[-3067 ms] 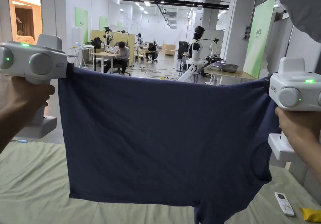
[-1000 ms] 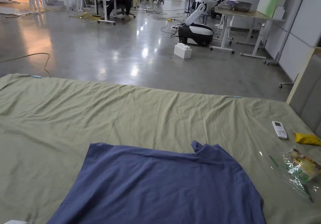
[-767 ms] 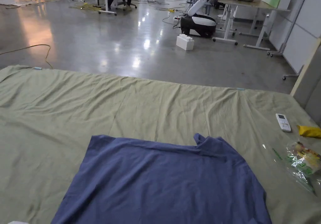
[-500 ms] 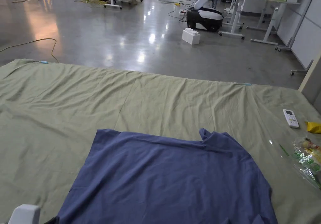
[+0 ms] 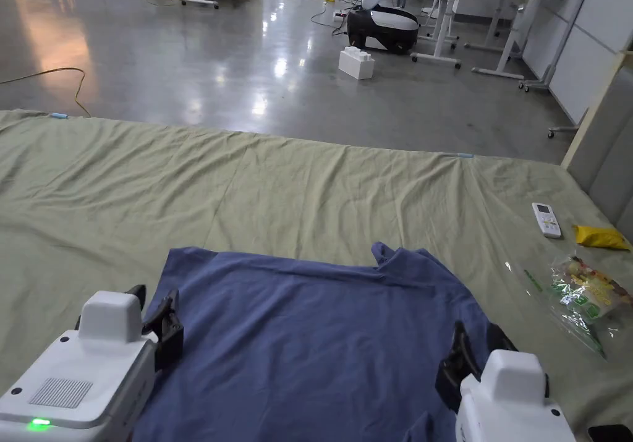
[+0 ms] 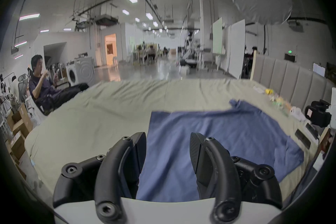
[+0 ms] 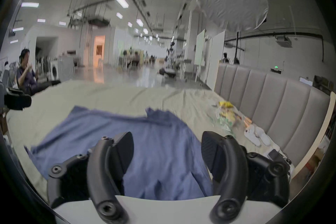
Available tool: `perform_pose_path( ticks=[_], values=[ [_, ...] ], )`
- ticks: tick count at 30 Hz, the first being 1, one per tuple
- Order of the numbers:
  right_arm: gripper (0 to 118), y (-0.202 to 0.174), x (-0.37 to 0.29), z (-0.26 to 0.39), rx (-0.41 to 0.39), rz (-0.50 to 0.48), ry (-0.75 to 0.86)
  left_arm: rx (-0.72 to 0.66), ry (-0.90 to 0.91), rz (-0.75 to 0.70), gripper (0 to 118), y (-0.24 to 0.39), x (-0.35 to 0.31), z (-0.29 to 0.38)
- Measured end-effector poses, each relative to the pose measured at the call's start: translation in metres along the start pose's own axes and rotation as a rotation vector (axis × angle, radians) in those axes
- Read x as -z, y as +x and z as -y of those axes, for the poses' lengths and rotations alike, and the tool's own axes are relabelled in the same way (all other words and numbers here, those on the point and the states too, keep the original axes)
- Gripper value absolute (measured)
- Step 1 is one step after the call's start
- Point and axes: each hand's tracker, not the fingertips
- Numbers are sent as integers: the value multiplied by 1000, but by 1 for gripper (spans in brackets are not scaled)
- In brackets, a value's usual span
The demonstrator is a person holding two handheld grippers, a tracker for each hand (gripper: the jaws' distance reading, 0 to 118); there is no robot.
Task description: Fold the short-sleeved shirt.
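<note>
On the bed (image 5: 297, 177), over its pale green sheet, the blue short-sleeved shirt (image 5: 321, 338) lies spread flat near the near edge, with one bunched bit of cloth sticking up at its far edge, right of the middle. In the head view the left tongs (image 5: 154, 316) sit at the shirt's left border, low over it, and the right tongs (image 5: 476, 353) sit over its right part, both white-bodied with black jaws. From the left gripper view the left tongs (image 6: 168, 153) stand apart, with the shirt's (image 6: 218, 137) left edge running up between the two jaws and bare sheet (image 6: 91, 118) to the left of it; no cloth is pinched. From the right gripper view the right tongs (image 7: 167, 151) also stand apart, wide, with blue cloth (image 7: 145, 137) lying under the gap and nothing caught between the jaws. Whether either pair touches the cloth I cannot tell. To the right of the shirt, well apart from it, lie a white remote control (image 5: 546, 219), a yellow packet (image 5: 601, 237) and a clear plastic bag of snacks (image 5: 584, 298), all near the grey padded headboard (image 7: 272, 106). Beyond the bed is a shiny grey floor (image 5: 247, 60) with a white block (image 5: 356, 63) standing on it. A seated person (image 6: 43, 82) is off to the left of the bed.
</note>
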Motion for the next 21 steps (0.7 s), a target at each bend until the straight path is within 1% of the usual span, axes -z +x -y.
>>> perform_pose_path(
  ticks=[1,2,3,4,5,6,7,8,10,11,13,17,19,21],
  values=[
    [57,-1,1,-2,12,3,3,0,9,-6,46,5,-1,-3],
    [36,-3,3,-4,16,-1,-2,0,11,-7,35,8,-1,-6],
    [22,-3,4,-8,17,-13,7,1,20,-1,26,11,-1,-8],
    [19,-2,6,-7,56,-38,-12,-2,25,3,21,13,-2,-10],
    [19,-2,6,-8,56,-29,-8,-4,37,-4,13,16,-4,-11],
    [17,-4,5,-10,43,-21,2,-4,39,-1,7,18,-4,-13],
    [9,-3,4,-12,19,-8,31,-3,37,6,6,18,-4,-15],
    [4,-2,4,-13,18,-10,42,3,36,5,4,20,-4,-15],
    [3,-1,4,-14,43,-17,1,9,26,10,3,19,-5,-14],
    [1,1,3,-15,46,-13,4,8,18,12,2,17,-5,-13],
    [1,4,1,-13,60,-12,3,-11,-20,9,2,10,-5,-10],
    [0,8,1,-6,52,-11,-18,-56,-172,15,2,-12,-6,4],
    [0,9,2,-1,58,-10,-30,-57,-234,8,2,-25,-10,13],
    [0,10,3,3,65,-15,-56,-55,-331,-8,2,-40,-15,23]
  ],
)
